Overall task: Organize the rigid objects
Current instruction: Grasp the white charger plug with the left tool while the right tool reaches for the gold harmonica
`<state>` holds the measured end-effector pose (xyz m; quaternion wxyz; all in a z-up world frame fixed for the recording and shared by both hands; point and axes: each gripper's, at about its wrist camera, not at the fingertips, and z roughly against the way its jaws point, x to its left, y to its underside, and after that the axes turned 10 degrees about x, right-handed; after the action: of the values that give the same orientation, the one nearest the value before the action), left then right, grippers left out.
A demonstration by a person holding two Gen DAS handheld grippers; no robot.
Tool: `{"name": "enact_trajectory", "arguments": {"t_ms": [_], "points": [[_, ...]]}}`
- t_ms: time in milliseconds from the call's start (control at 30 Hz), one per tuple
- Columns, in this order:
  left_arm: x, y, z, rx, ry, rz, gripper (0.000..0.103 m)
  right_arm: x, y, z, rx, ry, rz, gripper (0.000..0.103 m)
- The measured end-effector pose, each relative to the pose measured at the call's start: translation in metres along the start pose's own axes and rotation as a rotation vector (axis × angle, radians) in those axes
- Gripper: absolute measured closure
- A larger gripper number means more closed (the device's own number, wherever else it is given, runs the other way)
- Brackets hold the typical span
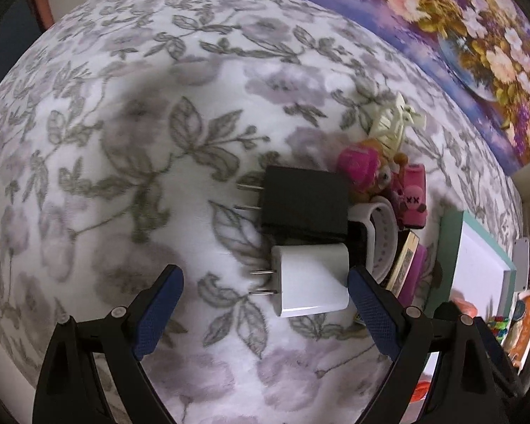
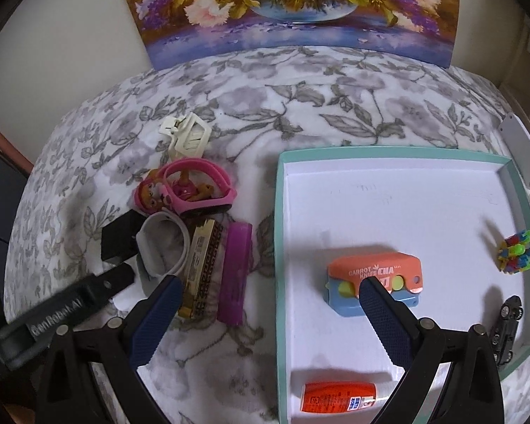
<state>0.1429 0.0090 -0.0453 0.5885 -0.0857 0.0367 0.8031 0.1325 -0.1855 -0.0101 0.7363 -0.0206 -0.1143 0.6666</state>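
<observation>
Four items lay in the tray (image 2: 281, 247), a heap (image 2: 194, 233) stayed unsorted beside it; left tongs (image 1: 265, 296) and right tongs (image 2: 270, 304) gaped wide, empty.

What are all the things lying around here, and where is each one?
White plug charger: 1, white, on the blanket between the left gripper's open fingers.
Black plug charger: 1, black, just beyond the white one.
Cream hair claw clip: 1, cream, far end of the pile.
Pink wristband: 1, pink, around a small toy figure.
Grey wristband: 1, grey, mid-pile.
Gold patterned bar: 1, gold and black, beside the grey band.
Purple case: 1, purple, left of the tray.
Teal-rimmed tray: 1, white inside.
Orange-and-blue carrot knife toy: 1, in the tray.
Orange tube: 1, tray's near edge.
Multicoloured toy: 1, tray's right side.
Black toy car: 1, tray's right side.
Flower painting: 1, behind.
Left gripper: open.
Right gripper: open, empty.
</observation>
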Motion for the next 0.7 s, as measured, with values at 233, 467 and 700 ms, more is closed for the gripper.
{"name": "enact_trajectory", "arguments": {"t_ms": [233, 467, 700], "points": [[-0.004, 0.001, -0.001, 0.000, -0.014, -0.021, 0.010, -0.005, -0.003, -0.002, 0.003, -0.006, -0.021, 0.002], [-0.007, 0.003, -0.007, 0.006, 0.001, -0.023, 0.018, -0.008, -0.003, 0.000, 0.003, -0.011, -0.036, 0.002], [-0.011, 0.005, -0.008, 0.012, 0.067, -0.042, 0.042, -0.009, -0.002, 0.000, 0.003, -0.008, -0.041, 0.002]]}}
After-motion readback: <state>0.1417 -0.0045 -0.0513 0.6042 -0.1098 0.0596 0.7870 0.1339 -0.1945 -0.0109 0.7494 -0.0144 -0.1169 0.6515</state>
